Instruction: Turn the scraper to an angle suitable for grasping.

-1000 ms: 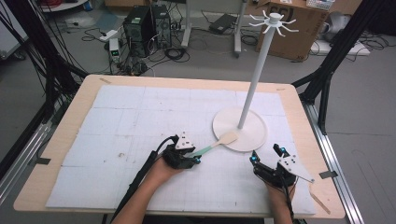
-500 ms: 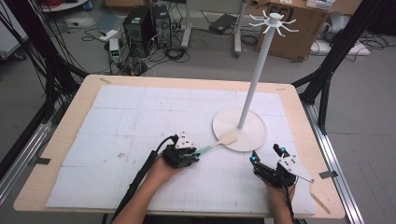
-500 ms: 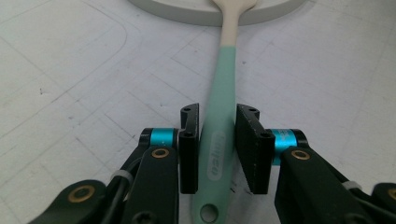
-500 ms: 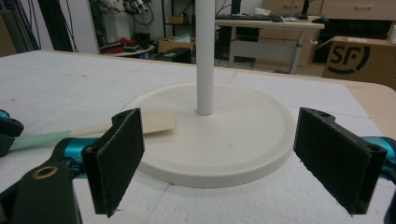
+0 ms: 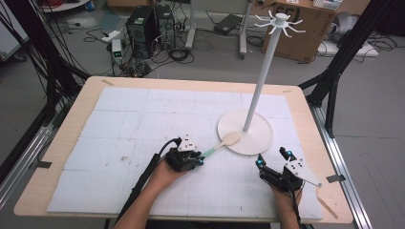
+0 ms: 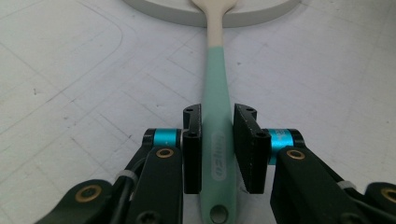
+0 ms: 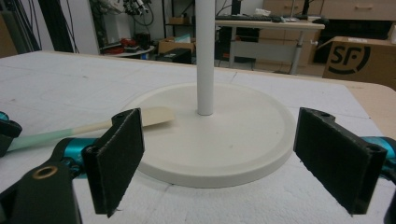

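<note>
My left gripper (image 5: pixel 197 160), low and centre in the high view, has just been closing and now clamps the mint handle of the one spatula (image 6: pixel 218 88). My right gripper (image 5: pixel 271 163), lower right, stands wide with nothing between its jaws. One white stand (image 5: pixel 258 93) rises right of centre. The spatula's long axis runs up-right, its cream blade resting on the stand's round base (image 5: pixel 258 140).

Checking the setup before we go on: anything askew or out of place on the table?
Mostly tidy. The spatula lies at a slant, its pale blade propped on the rim of the stand's round base, its green handle clamped in the left tongs. Nothing spilled or broken. The right tongs are open, empty.
</note>
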Tool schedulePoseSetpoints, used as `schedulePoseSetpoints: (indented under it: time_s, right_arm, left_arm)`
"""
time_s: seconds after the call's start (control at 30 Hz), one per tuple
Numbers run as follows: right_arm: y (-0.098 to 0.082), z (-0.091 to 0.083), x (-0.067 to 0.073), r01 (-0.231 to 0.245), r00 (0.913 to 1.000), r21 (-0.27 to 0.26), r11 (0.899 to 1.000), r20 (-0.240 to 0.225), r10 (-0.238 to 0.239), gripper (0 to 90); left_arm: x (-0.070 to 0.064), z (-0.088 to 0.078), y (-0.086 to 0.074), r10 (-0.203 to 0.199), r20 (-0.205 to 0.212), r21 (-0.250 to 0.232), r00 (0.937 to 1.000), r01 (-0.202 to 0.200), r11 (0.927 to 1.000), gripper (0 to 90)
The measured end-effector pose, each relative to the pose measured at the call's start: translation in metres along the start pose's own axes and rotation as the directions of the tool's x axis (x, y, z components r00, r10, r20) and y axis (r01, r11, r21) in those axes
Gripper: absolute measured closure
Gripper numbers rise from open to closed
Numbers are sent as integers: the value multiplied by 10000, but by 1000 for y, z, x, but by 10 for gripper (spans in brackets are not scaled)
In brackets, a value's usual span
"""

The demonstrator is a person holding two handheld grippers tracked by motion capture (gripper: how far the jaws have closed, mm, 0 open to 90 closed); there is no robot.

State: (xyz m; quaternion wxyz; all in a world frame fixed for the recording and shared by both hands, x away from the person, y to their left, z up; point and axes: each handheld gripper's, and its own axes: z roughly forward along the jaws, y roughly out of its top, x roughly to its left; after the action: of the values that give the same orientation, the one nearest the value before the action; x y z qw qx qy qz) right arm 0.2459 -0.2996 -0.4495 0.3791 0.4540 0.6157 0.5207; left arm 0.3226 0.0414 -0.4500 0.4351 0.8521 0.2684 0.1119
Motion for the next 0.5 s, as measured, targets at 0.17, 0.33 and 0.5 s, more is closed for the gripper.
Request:
schedulePoseSetpoints:
  time_s: [0.17,0.33,0.5]
  right_arm:
    - [0,0,0,22,10000,-36,10000,-7,-22,157]
    - [0,0,-1,44,10000,-55,10000,-5,-44,157]
    - [0,0,-1,52,10000,-47,10000,-4,-52,157]
  left_arm:
    - [-3,0,0,368,22,41,9993,-368,9993,740]
    - [-3,-4,-2,576,212,68,9981,-578,9983,740]
    - [-3,-12,-8,697,488,-15,9964,-697,9976,740]
